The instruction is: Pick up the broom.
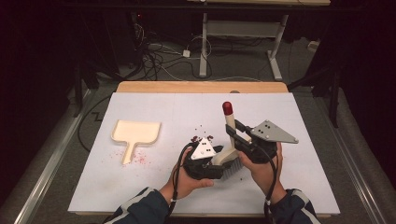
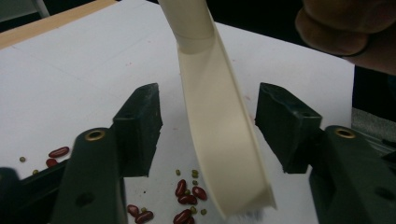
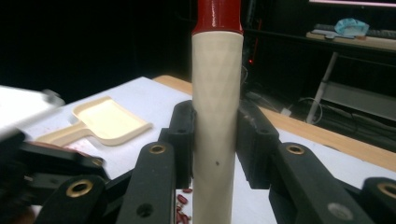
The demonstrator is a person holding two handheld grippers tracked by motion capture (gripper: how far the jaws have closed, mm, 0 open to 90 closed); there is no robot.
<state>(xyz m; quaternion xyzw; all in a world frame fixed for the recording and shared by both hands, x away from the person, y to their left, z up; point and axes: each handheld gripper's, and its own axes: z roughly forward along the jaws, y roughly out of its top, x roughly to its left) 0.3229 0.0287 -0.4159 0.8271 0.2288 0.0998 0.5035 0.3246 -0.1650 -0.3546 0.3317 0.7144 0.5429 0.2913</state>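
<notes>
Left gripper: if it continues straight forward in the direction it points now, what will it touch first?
Most likely the brush: its cream body stands between the open jaws of the left gripper, just ahead, apparently untouched. Depth is hard to judge. The right gripper holds the brush by its handle.

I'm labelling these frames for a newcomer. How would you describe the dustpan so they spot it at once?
On the white table, look at its left half, away from both hands. The dustpan lies flat there, cream, with a short handle pointing toward the person and red bits scattered beside it; unlike the brush, nothing holds it.
</notes>
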